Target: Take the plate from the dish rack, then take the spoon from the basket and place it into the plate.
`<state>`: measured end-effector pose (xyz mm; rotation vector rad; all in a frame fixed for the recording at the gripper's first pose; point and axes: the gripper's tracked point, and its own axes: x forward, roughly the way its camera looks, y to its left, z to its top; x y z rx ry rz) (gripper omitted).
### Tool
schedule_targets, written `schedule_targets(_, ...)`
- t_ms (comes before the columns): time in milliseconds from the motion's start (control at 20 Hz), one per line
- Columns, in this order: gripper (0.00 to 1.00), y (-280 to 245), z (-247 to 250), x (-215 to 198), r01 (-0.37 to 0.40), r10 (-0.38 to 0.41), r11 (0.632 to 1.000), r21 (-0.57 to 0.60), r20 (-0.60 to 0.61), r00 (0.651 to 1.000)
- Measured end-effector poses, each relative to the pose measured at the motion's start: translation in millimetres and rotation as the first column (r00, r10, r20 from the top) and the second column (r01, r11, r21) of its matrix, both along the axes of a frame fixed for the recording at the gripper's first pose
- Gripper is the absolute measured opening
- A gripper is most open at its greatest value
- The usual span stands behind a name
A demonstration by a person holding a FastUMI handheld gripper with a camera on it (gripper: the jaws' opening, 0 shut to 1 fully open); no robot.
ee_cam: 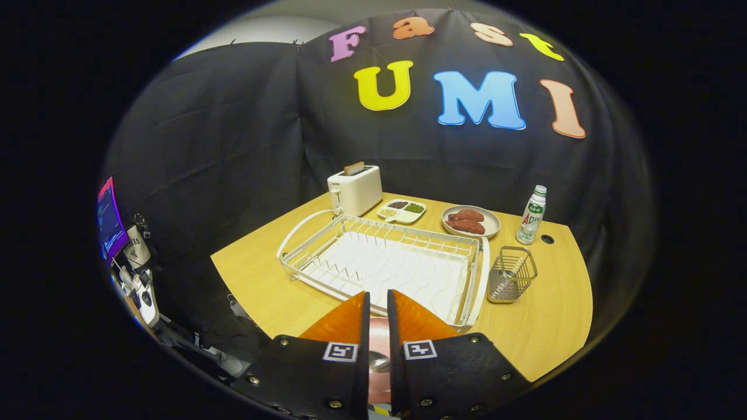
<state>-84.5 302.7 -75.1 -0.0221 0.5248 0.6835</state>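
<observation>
**Two fingers drawn close over a pink plate and spoon**

Far to the left, beyond the table's edge, a lit screen (111, 219) is seen. On the wooden table (554, 326), a white toaster (354, 189) stands at the back. In front of it lies the white wire dish rack (292, 262), with no dishes in its slots. Behind the rack a small divided tray (401, 211) is set, then a grey dish (493, 226) of brown food. Right of the rack stands the wire basket (511, 274), seemingly empty, and behind it a small bottle (531, 214).

Nearest the camera, the gripper (379, 293) is held with its fingers narrowed to a slim gap. Through that gap the pink plate (379, 338) is glimpsed, with what appears to be the metal spoon (379, 364) over it. Whether the spoon is pinched cannot be told.

The spoon is judged light, stiff and slippery, best taken across its slim handle. The plate is judged rigid and possibly breakable, best gripped at its rim.
</observation>
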Motion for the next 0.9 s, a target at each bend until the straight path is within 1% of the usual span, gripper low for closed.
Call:
schedule_targets(200,0.15,-18,39,21,0.049,-0.053,0.997,0.058,0.074,0.996)
schedule_targets(400,0.15,-51,100,49,0.13,-0.154,0.982,0.141,0.179,0.972)
schedule_targets(500,0.15,-71,135,62,0.166,-0.205,0.969,0.183,0.226,0.952)
schedule_targets(650,0.15,-101,180,81,0.199,-0.263,0.953,0.229,0.298,0.918)
schedule_targets(900,0.14,-161,236,109,0.287,-0.371,0.924,0.252,0.411,0.833)
